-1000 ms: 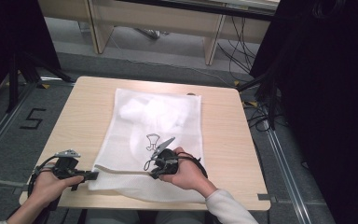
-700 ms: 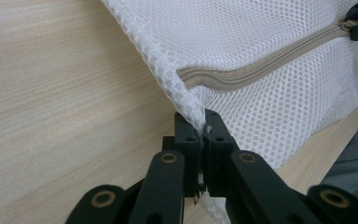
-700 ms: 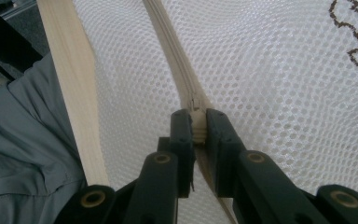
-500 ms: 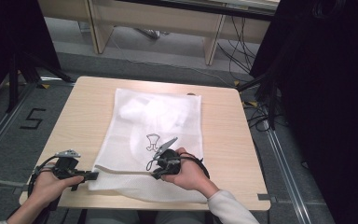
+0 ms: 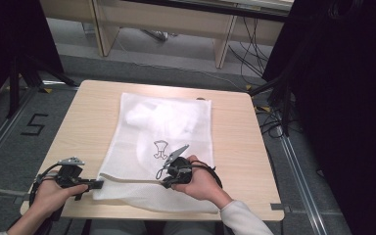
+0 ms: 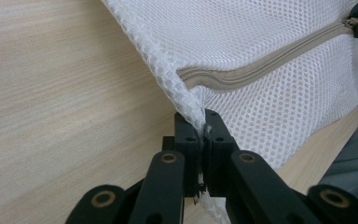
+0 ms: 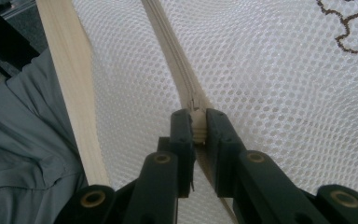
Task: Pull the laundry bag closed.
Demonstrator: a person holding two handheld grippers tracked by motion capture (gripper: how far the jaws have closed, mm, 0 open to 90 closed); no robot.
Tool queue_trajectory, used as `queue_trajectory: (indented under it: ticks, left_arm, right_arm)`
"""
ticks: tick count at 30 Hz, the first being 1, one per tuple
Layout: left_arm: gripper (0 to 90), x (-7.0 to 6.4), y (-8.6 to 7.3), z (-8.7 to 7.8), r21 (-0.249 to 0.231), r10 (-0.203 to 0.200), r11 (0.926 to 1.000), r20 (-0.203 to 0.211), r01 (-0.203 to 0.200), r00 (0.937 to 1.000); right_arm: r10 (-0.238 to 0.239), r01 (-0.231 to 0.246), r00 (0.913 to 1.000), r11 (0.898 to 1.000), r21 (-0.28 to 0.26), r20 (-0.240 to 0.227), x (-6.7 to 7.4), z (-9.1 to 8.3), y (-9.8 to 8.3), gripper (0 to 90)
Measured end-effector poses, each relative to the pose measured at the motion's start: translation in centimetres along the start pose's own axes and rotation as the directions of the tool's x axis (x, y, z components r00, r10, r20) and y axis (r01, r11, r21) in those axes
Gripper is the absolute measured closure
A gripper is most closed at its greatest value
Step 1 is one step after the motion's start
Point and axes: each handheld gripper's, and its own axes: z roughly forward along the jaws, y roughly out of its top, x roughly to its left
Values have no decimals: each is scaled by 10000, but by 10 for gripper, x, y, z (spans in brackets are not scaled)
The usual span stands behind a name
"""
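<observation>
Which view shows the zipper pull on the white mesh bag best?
Right gripper view: the beige zipper pull sits close up, pinched between the jaws of the right gripper. The left gripper view catches it far off at the frame corner. In the high view the person's right hand covers it.

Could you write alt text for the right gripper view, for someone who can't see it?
The right gripper pinches the beige zipper pull of a white mesh laundry bag lying on a light wooden table. The zipper runs away up the frame; grey clothing shows at the left.
</observation>
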Motion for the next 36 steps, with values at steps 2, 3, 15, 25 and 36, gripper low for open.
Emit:
queue_trajectory:
  ticks: [2, 3, 15, 25, 36]
  left_arm:
    - [859, 0, 0, 0, 3, -24, 10000, 6, 24, 10000]
    - [859, 0, 0, 0, -23, -54, 10000, -3, 54, 10000]
    - [859, 0, 0, 0, -3, -37, 10000, 3, 37, 10000]
    - [859, 0, 0, 0, -28, -72, 10000, -5, 72, 10000]
    - [859, 1, 0, 0, 29, -55, 10000, -12, 55, 10000]
  right_arm:
    - [10, -10, 10000, 10000, 53, 26, 0, -1, 0, 826]
    - [11, -12, 10000, 10000, 34, 49, 0, -1, -1, 826]
    - [61, -62, 10000, 10000, 52, 77, -2, -5, -5, 826]
    - [42, -43, 9999, 10000, 84, 109, -3, -7, -7, 825]
    - [72, -74, 9999, 9999, 152, 128, -4, -9, -10, 826]
